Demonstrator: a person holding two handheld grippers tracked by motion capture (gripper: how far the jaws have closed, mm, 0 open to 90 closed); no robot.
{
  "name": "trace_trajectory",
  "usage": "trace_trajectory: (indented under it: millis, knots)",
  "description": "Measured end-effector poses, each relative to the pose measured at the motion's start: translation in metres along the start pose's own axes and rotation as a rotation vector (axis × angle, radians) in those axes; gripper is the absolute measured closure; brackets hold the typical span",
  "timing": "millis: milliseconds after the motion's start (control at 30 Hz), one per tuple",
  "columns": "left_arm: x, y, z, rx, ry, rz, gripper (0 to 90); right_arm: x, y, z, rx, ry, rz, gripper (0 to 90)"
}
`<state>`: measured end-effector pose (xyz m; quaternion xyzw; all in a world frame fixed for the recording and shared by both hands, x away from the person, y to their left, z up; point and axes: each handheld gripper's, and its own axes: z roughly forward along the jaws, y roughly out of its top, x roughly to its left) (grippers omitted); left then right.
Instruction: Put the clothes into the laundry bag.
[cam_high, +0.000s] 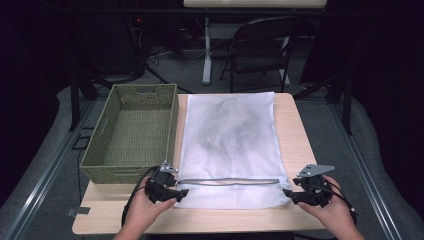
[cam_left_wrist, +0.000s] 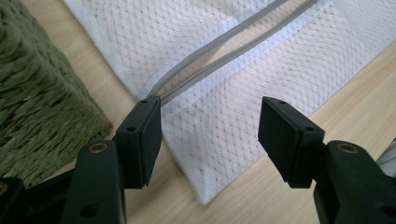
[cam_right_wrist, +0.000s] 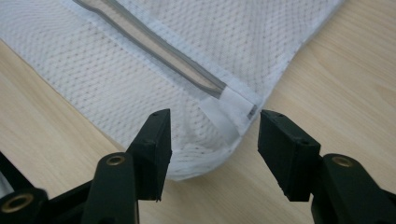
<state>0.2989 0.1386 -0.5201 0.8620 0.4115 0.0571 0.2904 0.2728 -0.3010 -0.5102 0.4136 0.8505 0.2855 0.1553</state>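
Observation:
A white mesh laundry bag (cam_high: 227, 145) lies flat on the wooden table (cam_high: 300, 130), with a dark garment showing through its far half. A grey zipper (cam_high: 227, 181) runs across its near end and gapes slightly. My left gripper (cam_high: 182, 191) stands open at the bag's near left corner; in the left gripper view the jaws (cam_left_wrist: 210, 140) straddle that corner of the bag (cam_left_wrist: 261, 56) without pressing it, by the zipper's end (cam_left_wrist: 219, 51). My right gripper (cam_high: 287, 194) stands open at the near right corner. There its jaws (cam_right_wrist: 215, 149) flank the bag (cam_right_wrist: 93, 79) and the zipper's closed end (cam_right_wrist: 159, 51).
A green woven basket (cam_high: 100, 167) stands on the table's left side, close against the bag and my left gripper; its wall (cam_left_wrist: 37, 102) shows in the left gripper view. A folding chair (cam_high: 260, 50) stands beyond the table's far edge. Bare wood runs along the near edge.

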Motion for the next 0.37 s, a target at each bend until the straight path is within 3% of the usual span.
trace_trajectory:
  millis: [233,367]
  knots:
    - [-0.002,-0.002,0.003,-0.041,-0.013,0.015,39.9,0.017,0.002,0.006,-0.04,0.004,-0.038,44.2]
    - [-0.001,-0.006,0.006,-0.039,-0.025,0.013,39.9,0.022,-0.001,0.014,-0.065,-0.031,-0.047,44.4]
